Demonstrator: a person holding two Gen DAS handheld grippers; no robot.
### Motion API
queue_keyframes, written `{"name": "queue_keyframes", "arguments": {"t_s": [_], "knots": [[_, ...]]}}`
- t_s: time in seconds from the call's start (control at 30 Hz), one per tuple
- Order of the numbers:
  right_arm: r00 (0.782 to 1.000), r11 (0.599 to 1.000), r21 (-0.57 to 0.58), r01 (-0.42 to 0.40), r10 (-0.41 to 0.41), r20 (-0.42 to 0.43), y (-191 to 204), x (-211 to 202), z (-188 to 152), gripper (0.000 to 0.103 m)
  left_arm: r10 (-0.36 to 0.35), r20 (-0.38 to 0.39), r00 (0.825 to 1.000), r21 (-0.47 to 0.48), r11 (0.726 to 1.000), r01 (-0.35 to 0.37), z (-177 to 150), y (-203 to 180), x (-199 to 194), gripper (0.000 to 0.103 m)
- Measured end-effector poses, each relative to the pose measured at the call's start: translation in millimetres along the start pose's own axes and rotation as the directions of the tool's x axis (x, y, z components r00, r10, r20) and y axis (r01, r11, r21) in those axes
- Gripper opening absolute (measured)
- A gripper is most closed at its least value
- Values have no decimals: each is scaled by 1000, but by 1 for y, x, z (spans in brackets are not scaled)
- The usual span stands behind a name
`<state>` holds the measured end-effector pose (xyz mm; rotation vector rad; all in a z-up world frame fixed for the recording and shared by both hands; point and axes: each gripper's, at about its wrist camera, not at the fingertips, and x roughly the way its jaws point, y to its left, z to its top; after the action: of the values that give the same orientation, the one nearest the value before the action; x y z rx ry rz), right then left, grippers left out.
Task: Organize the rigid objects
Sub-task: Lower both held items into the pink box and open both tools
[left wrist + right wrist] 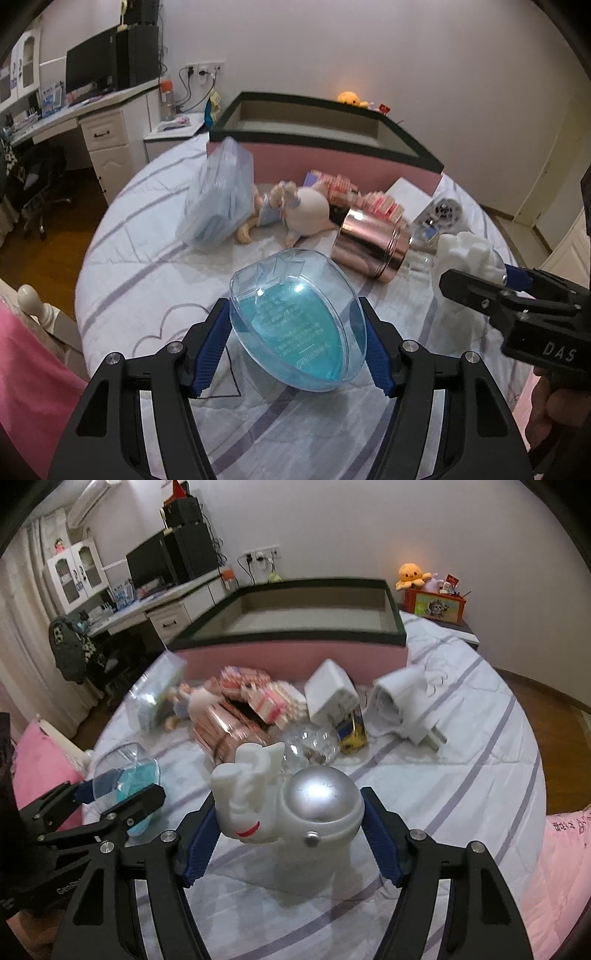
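My left gripper [293, 347] is shut on a clear egg-shaped case with a blue inside [291, 295], held just above the striped bedsheet [147, 236]. The right wrist view shows that same gripper [118, 794] and case [129, 771] at the lower left. My right gripper [288, 812] is shut on a white figurine lamp [243, 790] with a silver dome [321, 794]. It also shows in the left wrist view, where the right gripper [491, 277] and the figurine [465, 251] sit at the right edge. Behind both stands an open pink storage box with a dark rim [295, 650].
Between the grippers and the box lie a rose-gold tin [369, 243], a doll [295, 210], a plastic bag [218, 199], pink packets [258, 698], a white box [328, 694], a glass ball [310, 742] and a rolled white cloth [402, 701]. A desk [92, 110] stands to the left.
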<state>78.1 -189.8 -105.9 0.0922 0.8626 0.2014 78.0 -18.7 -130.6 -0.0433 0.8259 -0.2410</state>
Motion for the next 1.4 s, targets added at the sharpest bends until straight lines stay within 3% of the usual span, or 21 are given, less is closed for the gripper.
{"name": "queue_keyframes", "arguments": {"t_s": [0.17,0.43,0.73,0.9,1.07,1.13,1.2,1.37,1.4], "knots": [[998,1000,-11,-15,16,57,-1,-15,28,72,0,53,999,11,1000,-1,26,0,-15,67],[990,999,-49,22,-14,143,-10,-3,99,72,26,159,987,33,999,-32,108,5,-6,67],[995,998,-35,49,-46,92,-25,58,150,72,17,109,994,34,999,-21,174,1,61,67],[997,998,-27,64,-63,40,-35,85,156,73,22,25,999,37,999,-23,184,-2,107,68],[997,997,-36,72,-72,-12,-39,104,156,73,29,-28,999,26,999,-28,181,1,127,70],[997,997,-37,65,-66,-32,-39,107,154,75,27,-16,1000,18,999,-27,180,2,122,88],[997,997,-37,73,-74,-25,-39,105,153,87,33,14,999,17,999,-33,181,4,113,99],[997,997,5,72,-72,38,-40,79,149,93,70,93,993,4,997,-71,177,13,75,103],[996,997,15,72,-73,57,-40,70,148,101,74,108,991,-5,997,-74,175,16,66,103]]}}
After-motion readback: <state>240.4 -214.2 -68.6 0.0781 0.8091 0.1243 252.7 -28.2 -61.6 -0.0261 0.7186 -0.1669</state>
